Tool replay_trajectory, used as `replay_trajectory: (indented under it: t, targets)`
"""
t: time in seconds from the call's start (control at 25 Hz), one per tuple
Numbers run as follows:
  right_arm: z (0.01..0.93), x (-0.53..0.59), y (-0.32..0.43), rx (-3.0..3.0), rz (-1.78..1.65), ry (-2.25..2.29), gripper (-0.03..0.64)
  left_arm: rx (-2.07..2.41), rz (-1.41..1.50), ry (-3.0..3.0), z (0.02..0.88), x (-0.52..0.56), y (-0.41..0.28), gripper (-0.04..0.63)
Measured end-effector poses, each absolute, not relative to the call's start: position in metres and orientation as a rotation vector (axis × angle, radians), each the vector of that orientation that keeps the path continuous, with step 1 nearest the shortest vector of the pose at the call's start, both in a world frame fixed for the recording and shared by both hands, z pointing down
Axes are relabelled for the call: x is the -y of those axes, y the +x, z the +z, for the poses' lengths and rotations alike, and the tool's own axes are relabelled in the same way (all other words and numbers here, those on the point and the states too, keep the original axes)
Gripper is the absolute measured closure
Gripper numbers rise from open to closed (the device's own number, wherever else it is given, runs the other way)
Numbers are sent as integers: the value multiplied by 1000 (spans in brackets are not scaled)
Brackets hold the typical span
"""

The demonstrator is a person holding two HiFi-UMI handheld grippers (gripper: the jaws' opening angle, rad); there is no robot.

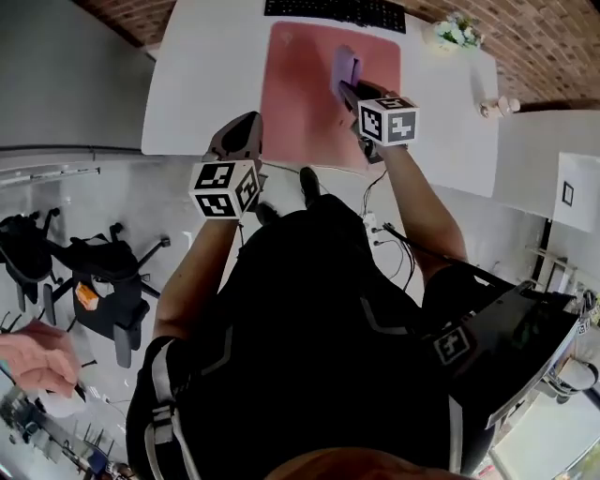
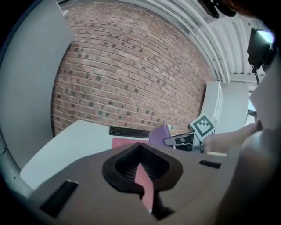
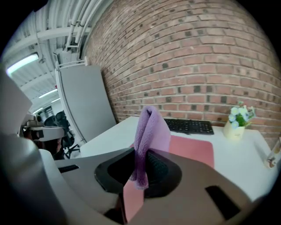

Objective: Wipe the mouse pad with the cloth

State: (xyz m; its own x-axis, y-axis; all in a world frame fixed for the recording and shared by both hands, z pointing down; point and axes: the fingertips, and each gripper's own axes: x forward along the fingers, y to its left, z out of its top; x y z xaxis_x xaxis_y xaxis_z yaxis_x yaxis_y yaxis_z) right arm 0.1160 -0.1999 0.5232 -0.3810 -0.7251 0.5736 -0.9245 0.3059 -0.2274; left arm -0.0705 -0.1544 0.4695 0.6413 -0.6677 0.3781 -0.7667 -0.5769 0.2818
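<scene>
The mouse pad (image 1: 305, 89), a pink sheet, lies flat in the middle of the white counter (image 1: 206, 75), running from just in front of the black keyboard (image 1: 336, 11) at the far edge back toward the near edge where you stand. The cloth (image 1: 345, 66), a soft purple one, is over the right half of the pad, nearer the far edge than the near one. Your right gripper (image 1: 347, 86) has its jaws closed on the cloth: in the right gripper view a folded strip of it is pinched between the pads and stands up out of them, with a short end hanging below. Whether the cloth is pressed to the pad or just above it cannot be told. Your left gripper (image 1: 249, 122) hangs at the near edge of the counter, just beside the pad's near left corner and well apart from the cloth. Its jaws are drawn together with nothing between them, and only a thin sliver of pink pad shows through. A small pot of flowers (image 1: 455, 33) sits near the far right corner of the counter, and a brick wall (image 3: 197, 57) rises behind the far edge.
</scene>
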Motion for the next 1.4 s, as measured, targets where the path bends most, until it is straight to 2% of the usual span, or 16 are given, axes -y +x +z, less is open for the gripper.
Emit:
replay_trajectory:
  t: [0.28,0.56,0.88,1.4]
  targets:
    - [547,178,256,1950,797,1760,557,972,357,2555,460,172,6,594]
    - [596,171,345,1726,841,1826,557,933,432,2611,469,190,58,594]
    - [643,185,331,1757,914,1676,557,954,513,2570,494,196,69,594]
    - [666,210,250,1846,942,1455,557,1108,458,2453,491,208,21,594]
